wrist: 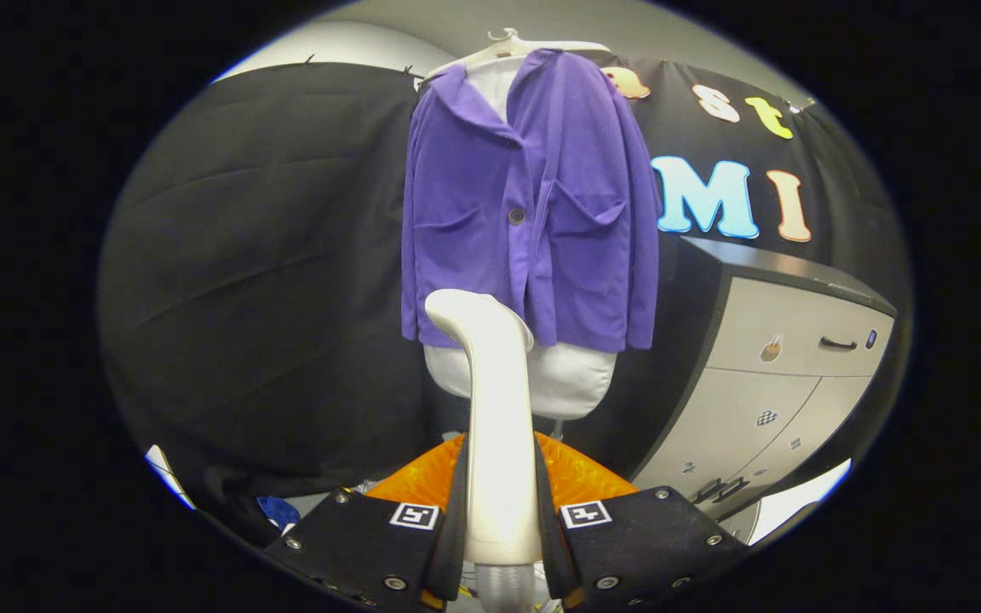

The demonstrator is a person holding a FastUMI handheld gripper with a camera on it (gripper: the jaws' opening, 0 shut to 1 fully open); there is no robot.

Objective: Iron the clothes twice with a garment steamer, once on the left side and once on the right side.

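A staged recording booth rather than a lived-in home: black cloth (269,255) hangs as the wall, a purple jacket (533,204) dresses a white mannequin torso (571,379), and a grey drawer cabinet (788,358) stands beside it.

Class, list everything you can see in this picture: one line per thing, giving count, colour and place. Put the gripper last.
Jacket: one, purple, on the hanger, beyond the fingers.
Hanger: one, white, above the jacket's collar.
Padded form: one, white, under the jacket's hem.
Cabinet: one, grey drawers with dark top, beside the jacket.
Orange object: one, low, behind the fingers.
Steamer: one, white, upright between the fingers.
Gripper: one, both fingers pressing on the steamer's handle.
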